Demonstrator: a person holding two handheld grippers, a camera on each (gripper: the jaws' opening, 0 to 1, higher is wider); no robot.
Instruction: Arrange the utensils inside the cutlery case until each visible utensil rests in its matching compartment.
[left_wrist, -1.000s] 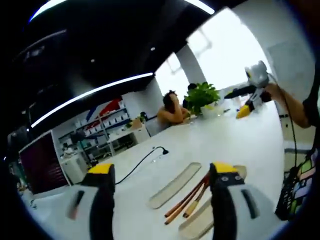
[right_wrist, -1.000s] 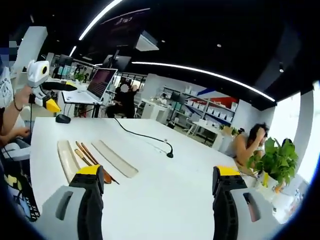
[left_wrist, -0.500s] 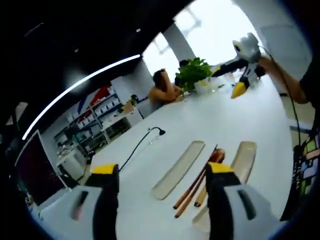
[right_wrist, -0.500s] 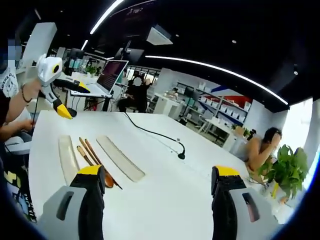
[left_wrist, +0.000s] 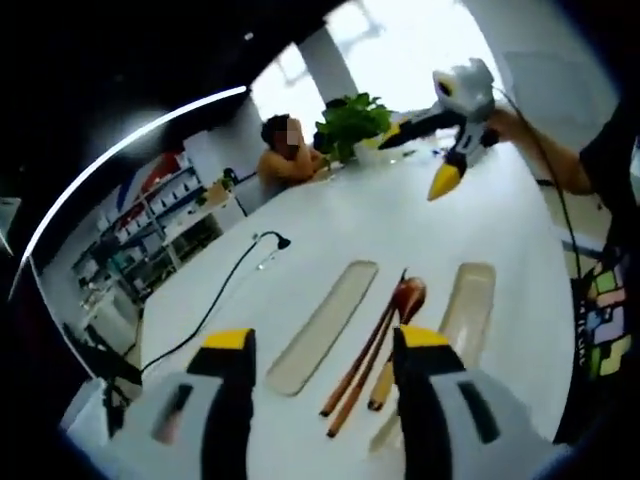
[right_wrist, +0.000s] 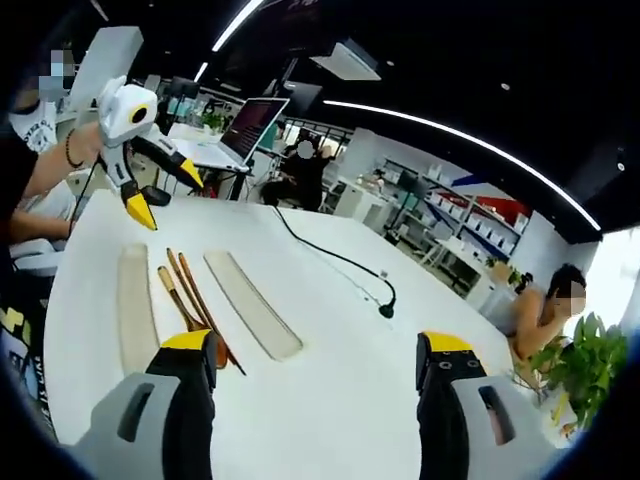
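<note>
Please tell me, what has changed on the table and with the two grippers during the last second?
Mostly the cameras moved: both views now tilt down more toward the white table. Both grippers stay open and empty, the left gripper and the right gripper. Nothing was picked up or released. The wooden spoon and chopsticks still lie between the two long beige case halves, apparently unmoved.

Cream case halves (left_wrist: 318, 329), copper-brown utensils (left_wrist: 362, 362), white table (left_wrist: 370, 225), yellow-tipped black left hand-held gripper (left_wrist: 322, 352).
</note>
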